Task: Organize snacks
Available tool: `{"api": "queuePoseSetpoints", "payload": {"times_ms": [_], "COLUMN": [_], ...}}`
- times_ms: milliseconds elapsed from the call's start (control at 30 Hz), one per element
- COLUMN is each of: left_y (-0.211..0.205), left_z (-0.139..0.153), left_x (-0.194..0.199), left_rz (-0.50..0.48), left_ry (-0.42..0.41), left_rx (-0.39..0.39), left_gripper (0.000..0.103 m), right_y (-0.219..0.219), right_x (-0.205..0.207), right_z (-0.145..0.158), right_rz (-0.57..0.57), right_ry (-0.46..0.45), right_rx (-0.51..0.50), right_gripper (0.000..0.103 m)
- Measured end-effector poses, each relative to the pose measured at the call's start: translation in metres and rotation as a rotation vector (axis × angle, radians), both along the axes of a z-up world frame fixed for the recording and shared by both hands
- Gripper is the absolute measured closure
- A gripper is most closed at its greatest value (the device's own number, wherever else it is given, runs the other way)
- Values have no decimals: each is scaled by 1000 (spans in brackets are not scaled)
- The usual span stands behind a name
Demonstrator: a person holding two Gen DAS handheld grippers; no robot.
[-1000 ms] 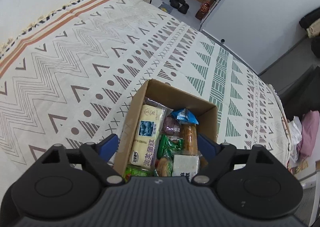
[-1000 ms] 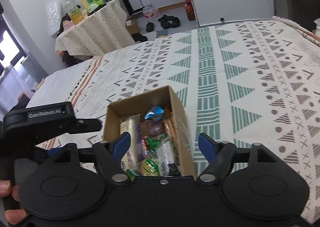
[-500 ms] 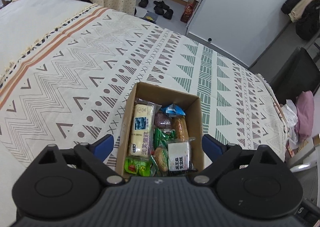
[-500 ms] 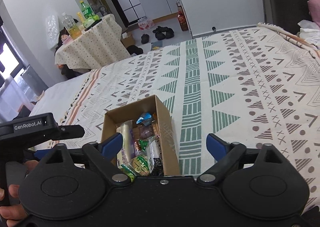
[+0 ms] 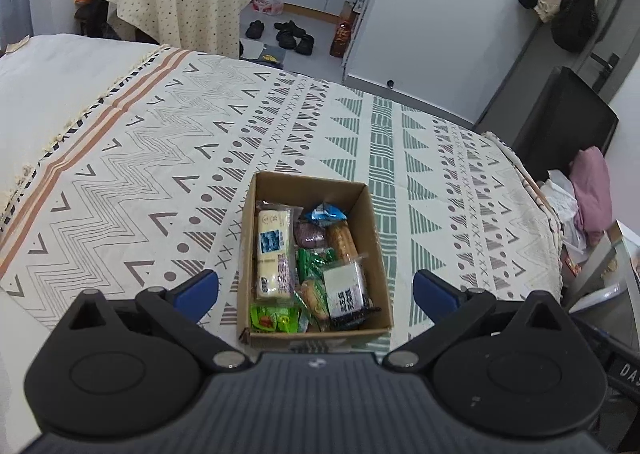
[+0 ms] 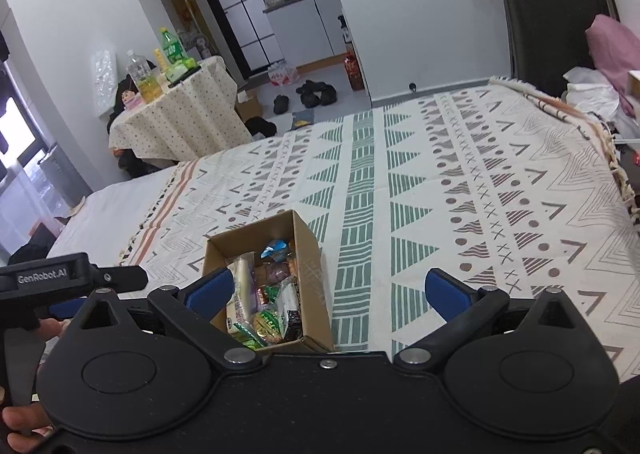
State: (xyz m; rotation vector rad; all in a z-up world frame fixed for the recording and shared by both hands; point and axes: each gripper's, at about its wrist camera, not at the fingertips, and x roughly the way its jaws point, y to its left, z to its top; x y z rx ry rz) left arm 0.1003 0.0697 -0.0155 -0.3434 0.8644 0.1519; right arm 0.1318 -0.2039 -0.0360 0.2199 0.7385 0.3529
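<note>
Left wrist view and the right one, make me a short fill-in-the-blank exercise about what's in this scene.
1. The snacks sit inside an open ____ box.
2. The box rests on a patterned ____ covering the bed.
3. The left gripper and the right gripper both have their jaws ____.
4. The long pale packet lies along the box's ____ wall in the left wrist view.

Missing words: cardboard; blanket; open; left

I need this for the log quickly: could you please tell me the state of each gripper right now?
Left gripper: open, jaws spread wide, holding nothing, above the cardboard box.
Right gripper: open, jaws spread wide, holding nothing.
</note>
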Motion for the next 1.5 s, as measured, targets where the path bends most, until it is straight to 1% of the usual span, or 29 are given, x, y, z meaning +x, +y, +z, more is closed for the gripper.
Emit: {"api": "queuePoseSetpoints", "payload": {"times_ms": [167,367,633,767,900,1133,1233,1367,1500], "left_y": [-8,-20,-37,-39,-40,-41,-42,-46,-47], "left_z": [11,24,34,35,35,38,39,35,30], "left_x": [-17,-40,-67,-79,-90,-105,-109,-114,-117], "left_rz": [-24,-68,-118,-125,-127,-121,-127,-136,-144], "left_ry": [-28,-74,-103,-109,-111,-122,-128,-128,-117], "left_rx": [29,55,133,149,157,199,201,214,211], "left_gripper": [0,0,0,0,0,0,0,0,0], "right_y": [-9,-15,-28,-34,-37,-39,-35,-30,-30], "right_x": [-18,-39,-63,-70,-81,-96,-101,-105,-107], "right_z": [9,19,30,30,29,28,29,27,22], "right_rz": [-1,0,-4,20,17,11,15,16,16], "right_ry": [-26,-61,-83,-57,-65,-80,-94,-104,-91], "right_rx": [4,-44,-31,3,-28,-63,-87,-104,-110], "right_gripper": [0,0,0,0,0,0,0,0,0]}}
